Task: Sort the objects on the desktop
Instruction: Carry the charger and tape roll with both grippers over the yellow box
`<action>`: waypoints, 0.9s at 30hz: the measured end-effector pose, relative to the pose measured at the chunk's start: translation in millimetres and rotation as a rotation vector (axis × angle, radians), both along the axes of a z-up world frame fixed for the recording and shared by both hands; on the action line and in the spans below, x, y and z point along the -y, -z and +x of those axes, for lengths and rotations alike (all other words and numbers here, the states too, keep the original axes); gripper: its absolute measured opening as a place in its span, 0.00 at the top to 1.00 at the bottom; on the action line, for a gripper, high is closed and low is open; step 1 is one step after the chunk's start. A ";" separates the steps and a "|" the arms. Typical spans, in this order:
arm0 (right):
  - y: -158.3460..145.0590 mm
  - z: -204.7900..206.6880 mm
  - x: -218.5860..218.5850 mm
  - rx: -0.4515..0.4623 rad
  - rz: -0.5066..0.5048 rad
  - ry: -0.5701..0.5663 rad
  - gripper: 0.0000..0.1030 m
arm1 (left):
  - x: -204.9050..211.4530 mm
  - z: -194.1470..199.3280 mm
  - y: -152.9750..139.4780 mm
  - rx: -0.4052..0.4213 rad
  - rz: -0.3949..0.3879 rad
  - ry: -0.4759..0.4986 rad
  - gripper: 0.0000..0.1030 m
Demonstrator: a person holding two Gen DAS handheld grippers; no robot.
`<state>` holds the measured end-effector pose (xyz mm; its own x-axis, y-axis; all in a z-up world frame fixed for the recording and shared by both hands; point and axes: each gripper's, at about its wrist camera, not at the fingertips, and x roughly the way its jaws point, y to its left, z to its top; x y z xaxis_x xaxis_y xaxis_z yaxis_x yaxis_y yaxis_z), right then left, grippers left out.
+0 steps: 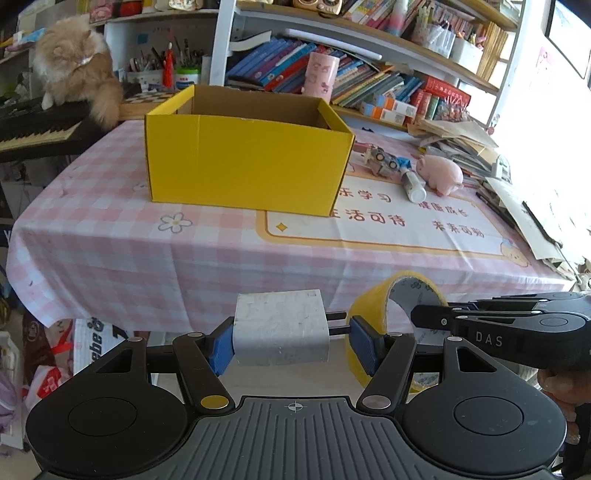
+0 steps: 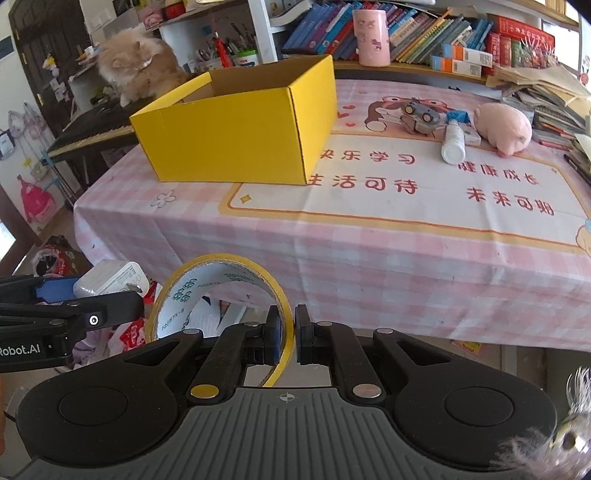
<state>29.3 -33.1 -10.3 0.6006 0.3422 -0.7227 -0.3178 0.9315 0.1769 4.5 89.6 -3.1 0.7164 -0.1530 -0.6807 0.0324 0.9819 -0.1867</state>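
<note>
Nearest the left wrist camera, the left gripper (image 1: 291, 338) holds a white charger block (image 1: 282, 326) at 6 o'clock, its blue pads pinching the block's two ends, with the plug prongs projecting toward 3 o'clock. Just beside it, at 4 o'clock, the right gripper (image 1: 417, 315) enters from the frame edge carrying a yellow tape roll (image 1: 369, 306). In the right wrist view, the right gripper's jaws (image 2: 294, 338) stand pressed together on the wall of the tape roll (image 2: 221, 295), one pad inside the ring and one outside; the roll stands on edge at 7 o'clock. Both held things hang off the near edge of the worktop (image 2: 388, 251), which bears a pink checked cloth. Farther on, at 11 o'clock, an open yellow box (image 2: 240, 122) stands on the cloth. At 1 o'clock, well apart from the box, lie a toy car (image 2: 419, 116), a white bottle (image 2: 453, 142) on its side and a pink plush pig (image 2: 504, 127), close together. Beyond, at 10 o'clock, a ginger cat (image 2: 142, 68) sits on a keyboard (image 2: 92, 129), with bookshelves (image 2: 424, 33) behind at 12 o'clock.
</note>
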 end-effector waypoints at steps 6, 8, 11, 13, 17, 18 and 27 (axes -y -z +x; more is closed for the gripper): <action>-3.4 3.2 -11.1 0.014 -0.018 -0.027 0.94 | -8.3 -0.7 -3.4 0.025 0.002 -0.015 0.38; -4.2 4.9 -14.9 0.018 -0.021 -0.038 0.94 | -12.1 -1.2 -4.2 0.032 0.002 -0.025 0.38; -4.9 7.6 -21.7 0.023 -0.025 -0.058 0.93 | -17.2 -2.1 -5.8 0.041 0.003 -0.038 0.38; -5.9 8.3 -25.6 0.028 -0.027 -0.070 0.93 | -20.0 -2.4 -6.5 0.045 0.003 -0.045 0.38; -8.5 10.4 -31.7 0.038 -0.030 -0.082 0.93 | -23.7 -2.4 -7.6 0.051 0.004 -0.050 0.38; -8.7 11.0 -32.8 0.040 -0.030 -0.083 0.93 | -24.6 -2.8 -7.8 0.052 0.005 -0.051 0.38; -15.1 20.8 -43.5 0.050 -0.034 -0.118 0.93 | -34.6 -2.8 -11.1 0.066 0.000 -0.087 0.38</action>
<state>50.1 10.4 4.7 0.5935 0.3885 -0.7049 -0.4333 0.8923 0.1269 1.8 124.2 7.9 0.7700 -0.0878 -0.6320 -0.0413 0.9816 -0.1866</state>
